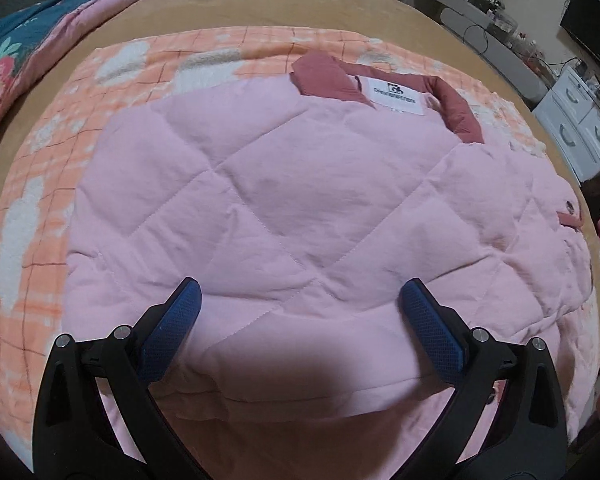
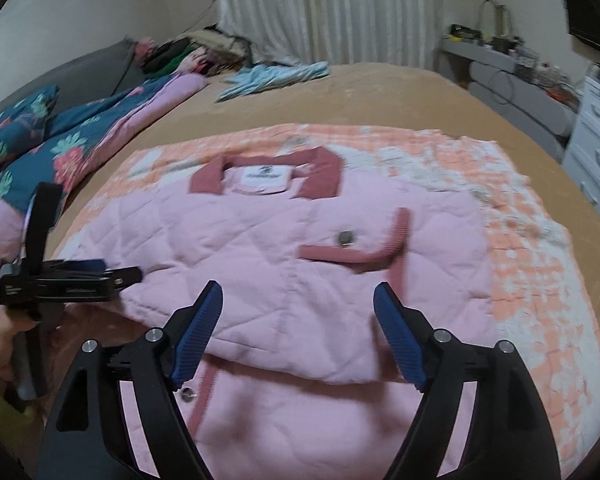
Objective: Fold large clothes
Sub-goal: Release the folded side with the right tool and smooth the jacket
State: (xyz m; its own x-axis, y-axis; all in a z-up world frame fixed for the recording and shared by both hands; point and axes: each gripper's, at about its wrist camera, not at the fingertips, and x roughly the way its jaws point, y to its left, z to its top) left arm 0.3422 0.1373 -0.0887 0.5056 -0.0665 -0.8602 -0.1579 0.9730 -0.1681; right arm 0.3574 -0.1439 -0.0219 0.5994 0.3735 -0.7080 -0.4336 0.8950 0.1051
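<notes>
A pink quilted jacket (image 1: 284,208) with a dark rose collar (image 1: 328,78) lies flat on an orange checked blanket (image 1: 32,216), its sides folded in. It also shows in the right wrist view (image 2: 300,248), with a rose-trimmed pocket flap (image 2: 356,254) on top. My left gripper (image 1: 300,292) is open and empty, just above the jacket's near part. My right gripper (image 2: 298,296) is open and empty above the jacket's lower fold. The left gripper also shows in the right wrist view (image 2: 112,274), at the jacket's left edge.
The blanket lies on a tan bed (image 2: 400,92). A floral blue and pink quilt (image 2: 60,148) is heaped at the left. A light blue garment (image 2: 272,74) lies at the far side. White drawers (image 2: 596,160) and a cluttered grey shelf (image 2: 500,60) stand to the right.
</notes>
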